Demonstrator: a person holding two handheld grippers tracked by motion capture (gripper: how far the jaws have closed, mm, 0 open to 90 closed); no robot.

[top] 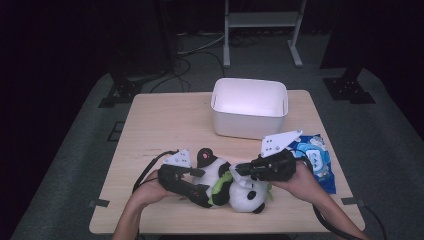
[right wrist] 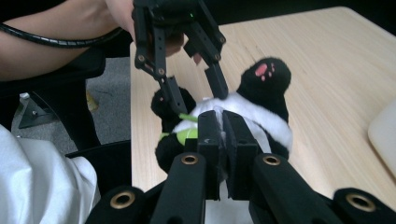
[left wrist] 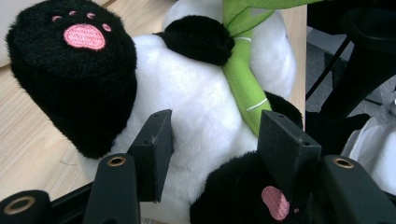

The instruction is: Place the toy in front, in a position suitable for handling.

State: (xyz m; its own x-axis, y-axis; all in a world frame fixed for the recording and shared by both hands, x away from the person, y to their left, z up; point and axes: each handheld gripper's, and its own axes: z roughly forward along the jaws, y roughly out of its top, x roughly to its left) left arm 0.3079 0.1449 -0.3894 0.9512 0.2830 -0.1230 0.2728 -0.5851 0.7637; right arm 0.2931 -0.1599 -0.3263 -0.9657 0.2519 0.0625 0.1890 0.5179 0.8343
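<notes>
We start with the wooden table (top: 150,120), broad and pale, and on its far side the white bin (top: 249,107), standing upright near the back edge. At the right edge of the table lies a blue snack bag (top: 316,159), flat, just beside the person's right forearm.

Down at the near edge, right between the two hands, is the panda plush (top: 227,182). It lies on the tabletop with a black foot and its pink paw pad turned up, and a green bamboo stalk (left wrist: 243,79) runs across its white belly.

On to the tools. The left gripper (top: 197,180) comes in from the left side of the high view, and its jaws stand apart on either side of the panda's white body. In the left gripper view we see white plush between the two black pads, one pad against the belly and the other down by a black leg (we make no firm squeeze out of that, the jaws look spread rather than clamped).

The right gripper (top: 241,170) reaches in from the right, over the panda's head end. In the right gripper view its two jaws are pressed close together with a sliver of white plush caught between them, so we call it clenched on the panda. Beyond those jaws the same view shows the left gripper hanging over the toy's belly with its fingers splayed.
</notes>
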